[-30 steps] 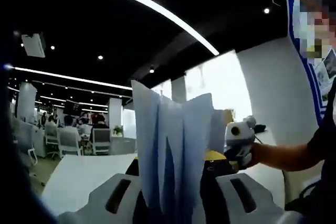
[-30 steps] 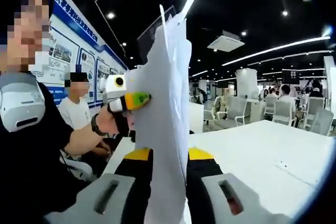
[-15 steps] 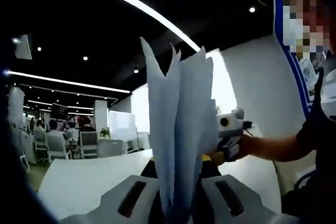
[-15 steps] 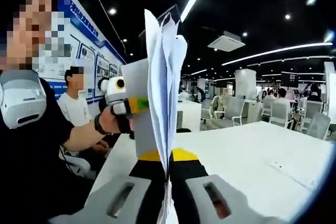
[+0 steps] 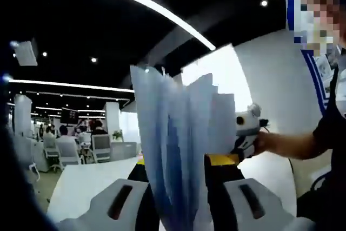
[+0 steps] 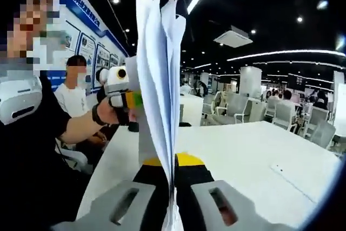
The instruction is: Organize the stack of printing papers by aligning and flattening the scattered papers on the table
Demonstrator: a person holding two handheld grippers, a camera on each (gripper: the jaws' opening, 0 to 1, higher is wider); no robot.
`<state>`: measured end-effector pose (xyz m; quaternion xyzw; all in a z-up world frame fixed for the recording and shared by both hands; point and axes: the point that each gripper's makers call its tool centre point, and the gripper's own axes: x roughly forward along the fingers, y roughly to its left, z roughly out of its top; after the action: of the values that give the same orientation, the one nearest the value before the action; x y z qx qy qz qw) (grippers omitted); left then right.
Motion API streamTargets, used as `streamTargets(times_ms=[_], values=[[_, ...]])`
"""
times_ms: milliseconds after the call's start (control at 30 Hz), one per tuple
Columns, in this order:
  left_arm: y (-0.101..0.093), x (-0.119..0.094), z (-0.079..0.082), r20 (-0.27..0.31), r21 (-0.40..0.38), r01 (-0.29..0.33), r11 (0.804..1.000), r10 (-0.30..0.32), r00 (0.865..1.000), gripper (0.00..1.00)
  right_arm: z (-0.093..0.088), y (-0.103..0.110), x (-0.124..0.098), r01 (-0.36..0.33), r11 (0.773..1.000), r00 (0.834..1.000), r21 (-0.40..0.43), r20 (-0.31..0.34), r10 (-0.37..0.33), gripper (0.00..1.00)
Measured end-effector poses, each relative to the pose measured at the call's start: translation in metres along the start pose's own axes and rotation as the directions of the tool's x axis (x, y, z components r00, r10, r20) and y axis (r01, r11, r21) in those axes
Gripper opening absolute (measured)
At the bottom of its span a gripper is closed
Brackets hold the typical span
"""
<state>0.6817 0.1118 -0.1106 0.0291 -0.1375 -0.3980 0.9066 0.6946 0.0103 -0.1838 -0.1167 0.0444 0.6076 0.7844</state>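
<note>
Paper stack held upright between both tongs

My left tongs [image 5: 181, 171] and right tongs [image 6: 172, 169] each clench the fanned papers [image 6: 158, 74] on edge above the white counter [image 6: 254, 155].

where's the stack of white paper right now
The stack of white printing paper stands upright above the white table, pinched between the jaws of the right gripper and also between those of the left gripper.

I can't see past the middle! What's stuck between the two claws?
A fanned sheaf of white printing papers stands upright between them. The right gripper view shows the right claw pinching it, the left claw behind; the left gripper view shows the sheaf too.
</note>
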Motion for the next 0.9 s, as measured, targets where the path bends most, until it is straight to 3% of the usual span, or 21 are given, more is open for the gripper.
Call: streamTargets(times_ms=[100, 200, 267, 333, 467, 567, 600, 667, 733, 900], values=[[0.000, -0.004, 0.018, 0.016, 0.028, 0.007, 1.000, -0.008, 1.000, 0.33, 0.006, -0.005, -0.009, 0.032, 0.995, 0.998, -0.099, -0.049, -0.037, 0.00], [0.001, -0.006, 0.043, 0.019, 0.135, 0.002, 0.991, -0.005, 1.000, 0.38, 0.015, -0.006, -0.017, 0.042, 0.975, 0.990, -0.218, -0.122, -0.070, 0.00], [-0.003, -0.006, 0.048, -0.013, 0.203, 0.021, 0.979, -0.019, 1.000, 0.41, 0.018, -0.006, -0.019, 0.042, 0.961, 0.983, -0.272, -0.160, -0.088, 0.00], [-0.004, -0.005, 0.047, -0.059, 0.261, 0.031, 0.965, -0.016, 0.998, 0.45, 0.021, -0.005, -0.021, 0.034, 0.945, 0.978, -0.325, -0.185, -0.099, 0.00], [-0.024, -0.003, 0.050, -0.076, 0.277, 0.101, 0.956, -0.083, 0.994, 0.47, 0.029, 0.002, -0.022, 0.044, 0.927, 0.972, -0.373, -0.198, -0.126, 0.00], [-0.037, -0.002, 0.040, -0.162, 0.370, 0.153, 0.916, -0.099, 0.982, 0.46, 0.035, 0.012, -0.021, 0.023, 0.901, 0.970, -0.433, -0.209, -0.125, 0.00], [-0.041, -0.002, 0.036, -0.191, 0.395, 0.168, 0.903, -0.097, 0.977, 0.45, 0.034, 0.012, -0.022, 0.017, 0.883, 0.965, -0.469, -0.223, -0.137, 0.00], [-0.047, -0.001, 0.030, -0.218, 0.414, 0.190, 0.890, -0.106, 0.970, 0.46, 0.031, 0.011, -0.023, 0.015, 0.867, 0.956, -0.499, -0.245, -0.158, 0.00], [-0.049, 0.000, 0.027, -0.222, 0.415, 0.189, 0.890, -0.102, 0.970, 0.45, 0.023, 0.010, -0.023, 0.009, 0.849, 0.938, -0.529, -0.290, -0.191, 0.00], [-0.052, 0.001, 0.019, -0.232, 0.342, 0.209, 0.916, -0.133, 0.964, 0.37, 0.021, 0.008, -0.018, 0.013, 0.842, 0.931, -0.540, -0.299, -0.207, 0.00]])
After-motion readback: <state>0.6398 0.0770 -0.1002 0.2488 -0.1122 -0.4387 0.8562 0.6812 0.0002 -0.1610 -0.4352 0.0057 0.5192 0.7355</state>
